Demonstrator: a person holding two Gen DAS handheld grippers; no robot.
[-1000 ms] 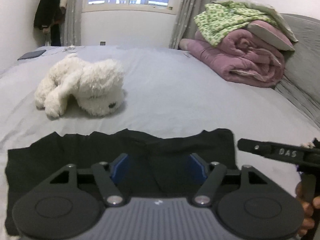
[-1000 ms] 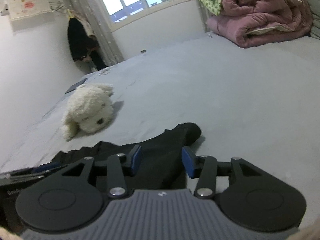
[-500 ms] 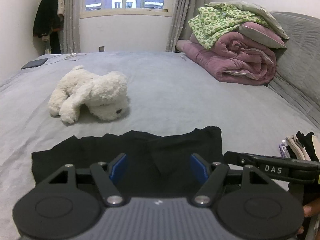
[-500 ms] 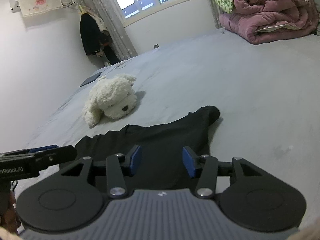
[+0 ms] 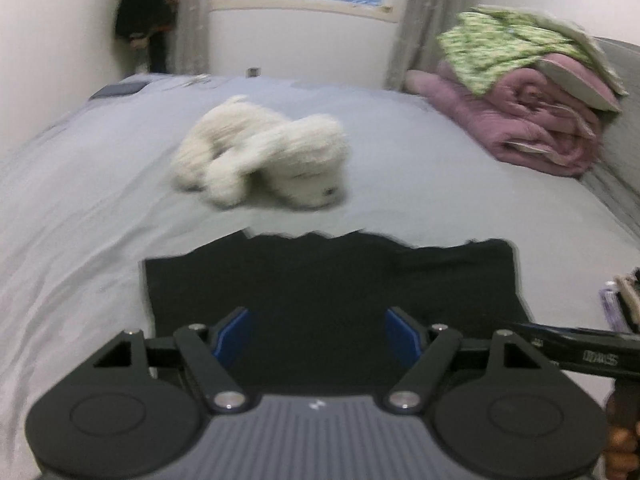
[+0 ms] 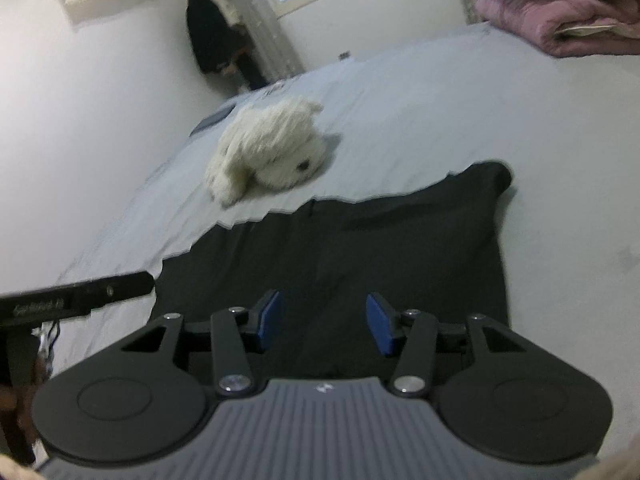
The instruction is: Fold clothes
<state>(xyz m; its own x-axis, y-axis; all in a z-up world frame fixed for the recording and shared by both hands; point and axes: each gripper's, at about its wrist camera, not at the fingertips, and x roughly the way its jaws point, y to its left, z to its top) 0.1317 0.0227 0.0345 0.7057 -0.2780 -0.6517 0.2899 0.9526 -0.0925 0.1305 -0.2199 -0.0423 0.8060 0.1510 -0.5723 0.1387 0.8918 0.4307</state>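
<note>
While my left gripper (image 5: 316, 336) hangs over the black garment (image 5: 332, 280), its blue pads (image 5: 232, 334) are wide apart and opening further, nothing pinched between them. My right gripper (image 6: 324, 322) has a medium gap between its jaws, pads (image 6: 378, 322) clear of the cloth below, gripping nothing. That garment (image 6: 360, 248) lies flat on the grey bed (image 5: 100, 184), folded into a rough rectangle. Just beyond its far edge sits a white plush dog (image 5: 264, 164). Far right, pink and green bedding (image 5: 532, 100) is stacked near the headboard. Both views blurred.
</note>
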